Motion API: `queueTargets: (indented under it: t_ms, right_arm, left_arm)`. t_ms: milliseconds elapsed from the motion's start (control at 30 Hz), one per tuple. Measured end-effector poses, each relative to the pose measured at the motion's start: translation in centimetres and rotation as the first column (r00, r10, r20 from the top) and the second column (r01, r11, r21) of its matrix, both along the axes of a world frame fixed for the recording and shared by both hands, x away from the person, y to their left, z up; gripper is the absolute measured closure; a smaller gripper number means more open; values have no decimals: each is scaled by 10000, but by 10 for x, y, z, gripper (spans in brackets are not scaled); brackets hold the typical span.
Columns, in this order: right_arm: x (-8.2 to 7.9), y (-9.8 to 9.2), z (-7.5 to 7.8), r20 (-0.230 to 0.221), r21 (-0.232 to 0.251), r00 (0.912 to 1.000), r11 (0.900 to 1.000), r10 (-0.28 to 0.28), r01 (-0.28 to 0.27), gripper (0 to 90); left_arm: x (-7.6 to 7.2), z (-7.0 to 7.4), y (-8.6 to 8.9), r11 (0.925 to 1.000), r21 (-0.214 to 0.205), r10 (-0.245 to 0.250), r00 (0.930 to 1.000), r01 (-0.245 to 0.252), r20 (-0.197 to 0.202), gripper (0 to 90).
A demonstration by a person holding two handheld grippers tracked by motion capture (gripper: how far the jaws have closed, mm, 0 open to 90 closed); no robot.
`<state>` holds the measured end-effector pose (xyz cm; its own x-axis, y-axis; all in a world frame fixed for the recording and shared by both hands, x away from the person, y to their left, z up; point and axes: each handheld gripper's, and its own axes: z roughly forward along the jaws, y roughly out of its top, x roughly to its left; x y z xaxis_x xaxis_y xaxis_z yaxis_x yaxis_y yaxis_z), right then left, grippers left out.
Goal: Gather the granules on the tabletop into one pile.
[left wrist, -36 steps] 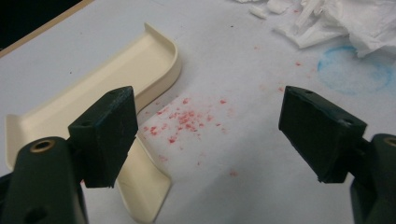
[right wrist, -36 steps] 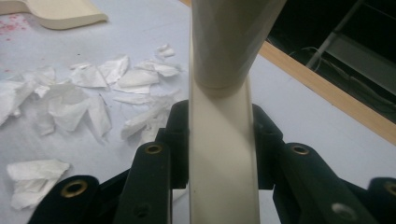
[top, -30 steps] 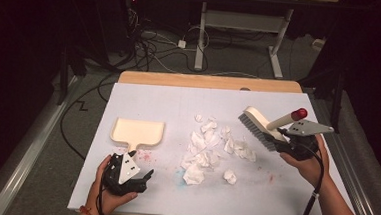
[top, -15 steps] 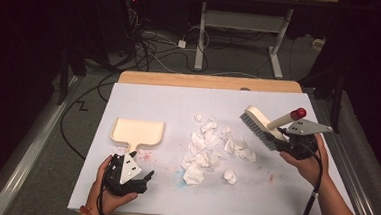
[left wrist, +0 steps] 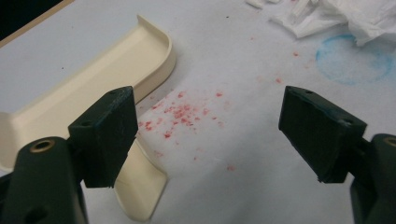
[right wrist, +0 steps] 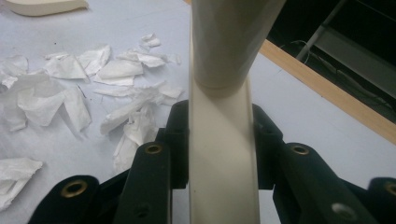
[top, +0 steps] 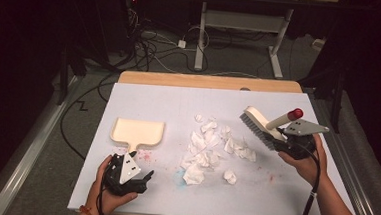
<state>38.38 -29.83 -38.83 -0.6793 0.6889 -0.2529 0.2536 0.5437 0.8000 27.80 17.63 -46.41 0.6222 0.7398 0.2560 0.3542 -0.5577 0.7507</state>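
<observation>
We find the right claw [top: 283, 138] at the right side of the bench [top: 159, 98], pinching the cream handle of a brush [top: 257, 124]. In the right gripper view both black jaws press flat against that handle [right wrist: 223, 154] from either side. In the high view the brush stands raised and tilted, its dark bristles facing down toward the right edge of a scatter of torn white paper scraps [top: 208, 148], and its red-tipped handle end points up and to the right.

The left claw [top: 141, 177] lies at the near left of the bench with its jaws spread wide and nothing between them. In the left gripper view the jaws frame bare white surface speckled with red crumbs [left wrist: 180, 114], and the left jaw stands just beside the handle of a cream dustpan [left wrist: 93, 88]. In the high view the dustpan [top: 138, 133] lies flat on the bench, just far of the left claw and well left of the paper scraps. A faint blue ring mark [left wrist: 352, 58] shows near the scraps.
</observation>
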Motion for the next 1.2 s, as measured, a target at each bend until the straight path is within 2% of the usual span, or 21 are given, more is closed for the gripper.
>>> queueTargets:
  t_ms: [100, 233, 300, 433, 467, 533, 567, 633, 667, 767, 833, 867, 1167, 1200]
  right_arm:
    - [0, -1, 1, 25, 90, 10000, 9999, -88, 88, 679]
    - [6, 1, -1, -1, -45, 9999, 9999, -145, 145, 679]
    - [12, 5, -3, -1, -213, 9997, 9994, -261, 261, 679]
    - [28, 13, -10, -125, -846, 9997, 9962, -212, 201, 679]
    - [33, 17, -13, -158, -1223, 9996, 9922, -251, 230, 679]
    - [43, 25, -16, 7, -2093, 9993, 9772, -379, 372, 679]
    - [49, 29, -17, 9, -2283, 9995, 9731, -309, 303, 679]
    - [60, 36, -17, -192, -2248, 9997, 9743, -176, 128, 679]
    - [67, 40, -17, -156, -2401, 9999, 9707, -10, -28, 679]
    - [82, 58, -21, -92, -2876, 9999, 9577, -75, 45, 679]
    - [90, 69, -25, -39, -3000, 10000, 9539, 2, -13, 680]
    - [93, 74, -26, 4, -3146, 10000, 9492, -5, 6, 680]
    - [112, 119, -36, -43, -3354, 9973, 9394, 735, -706, 680]
    - [112, 123, -37, 58, -3512, 9965, 9332, 834, -761, 679]
  left_arm:
    - [0, -1, -2, 10000, 61, -31, 10000, 31, -70, 188]
    - [0, -1, -2, 10000, 28, -43, 9999, 44, -95, 188]
    - [1, -1, -2, 10000, 2, -32, 9999, 32, -117, 188]
    - [2, -2, -3, 10000, 52, -73, 9998, 74, -180, 188]
    - [2, -2, -3, 10000, 37, -89, 9998, 90, -195, 188]
    - [2, -2, -3, 9999, 49, -100, 9998, 101, -172, 188]
    - [3, -2, -3, 9999, 42, -93, 9998, 94, -201, 188]
    - [3, -3, -3, 9999, 71, -98, 9997, 99, -214, 188]
    - [3, -3, -4, 9999, 69, -103, 9997, 105, -238, 188]
    - [4, -4, -4, 9999, 108, -125, 9996, 128, -258, 188]
    - [4, -4, -4, 9998, 101, -162, 9995, 165, -281, 188]
    - [4, -4, -4, 9998, 45, -186, 9994, 187, -292, 188]
    - [6, -4, -2, 9994, -203, -292, 9986, 284, -447, 189]
    - [6, -4, -2, 9992, -245, -315, 9984, 304, -468, 191]
